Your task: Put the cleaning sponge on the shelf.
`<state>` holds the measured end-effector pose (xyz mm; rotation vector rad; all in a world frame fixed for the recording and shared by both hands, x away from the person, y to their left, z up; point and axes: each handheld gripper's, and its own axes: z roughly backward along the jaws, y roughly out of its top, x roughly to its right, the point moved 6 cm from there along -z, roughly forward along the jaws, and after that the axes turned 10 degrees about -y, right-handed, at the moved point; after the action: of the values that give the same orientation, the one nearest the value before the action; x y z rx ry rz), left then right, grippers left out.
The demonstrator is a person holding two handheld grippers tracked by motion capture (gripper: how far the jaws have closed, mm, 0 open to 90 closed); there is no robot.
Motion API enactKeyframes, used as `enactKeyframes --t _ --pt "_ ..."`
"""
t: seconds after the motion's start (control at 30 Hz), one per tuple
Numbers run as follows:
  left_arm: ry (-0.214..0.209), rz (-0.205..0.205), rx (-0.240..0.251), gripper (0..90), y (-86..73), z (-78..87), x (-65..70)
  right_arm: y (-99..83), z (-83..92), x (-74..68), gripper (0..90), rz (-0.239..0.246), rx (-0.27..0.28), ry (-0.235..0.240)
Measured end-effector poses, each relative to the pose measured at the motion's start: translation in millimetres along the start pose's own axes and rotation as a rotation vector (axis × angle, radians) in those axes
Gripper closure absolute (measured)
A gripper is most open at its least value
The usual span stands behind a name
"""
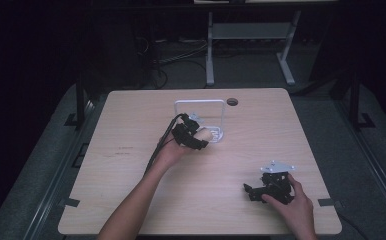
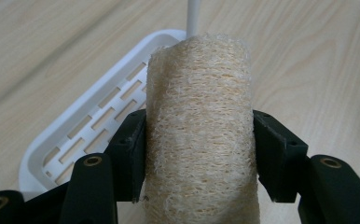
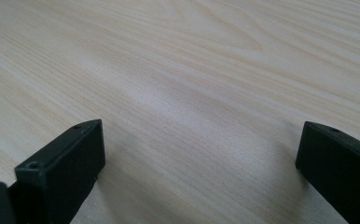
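1. Left gripper (image 1: 197,141), black w/ two jaws, sits near the table centre in the high view, at abt 10 o'clock from the right gripper (image 1: 251,191).
2. Its jaws pinch a beige, fibrous loofah sponge roll (image 2: 199,130); in the left gripper view both black pads press on the roll's sides, one at 9 o'clock and one at 3 o'clock.
3. The roll stands upright betw. the jaws, its top end towards 12 o'clock in that view.
4. In the high view the roll (image 1: 204,134) is a pale lump at the gripper tip, just beside the white plastic slotted tray (image 1: 216,134) w/ a tall wire-like frame (image 1: 199,102).
5. In the left gripper view the tray (image 2: 99,116) lies at abt 10 o'clock behind the roll; whether the roll touches it, I cannot tell.
6. Right gripper lies low on the light wooden table (image 1: 131,200) at abt 4 o'clock from the table centre, well apart from the roll.
7. Its jaws are spread wide w/ bare wood (image 3: 192,93) betw. them.
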<state>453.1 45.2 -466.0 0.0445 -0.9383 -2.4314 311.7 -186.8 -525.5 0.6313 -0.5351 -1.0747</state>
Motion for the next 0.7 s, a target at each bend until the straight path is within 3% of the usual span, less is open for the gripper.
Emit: enactKeyframes --t 0.57,0.7 --pt "0.01 0.035 0.006 41.7 13.9 -26.8 -15.1 0.0 0.0 0.0 0.9 -0.001 0.0 0.0" --pt "0.013 0.033 -0.022 41.6 14.2 -34.1 -17.6 -0.1 0.1 0.0 0.9 0.0 -0.001 -0.001"
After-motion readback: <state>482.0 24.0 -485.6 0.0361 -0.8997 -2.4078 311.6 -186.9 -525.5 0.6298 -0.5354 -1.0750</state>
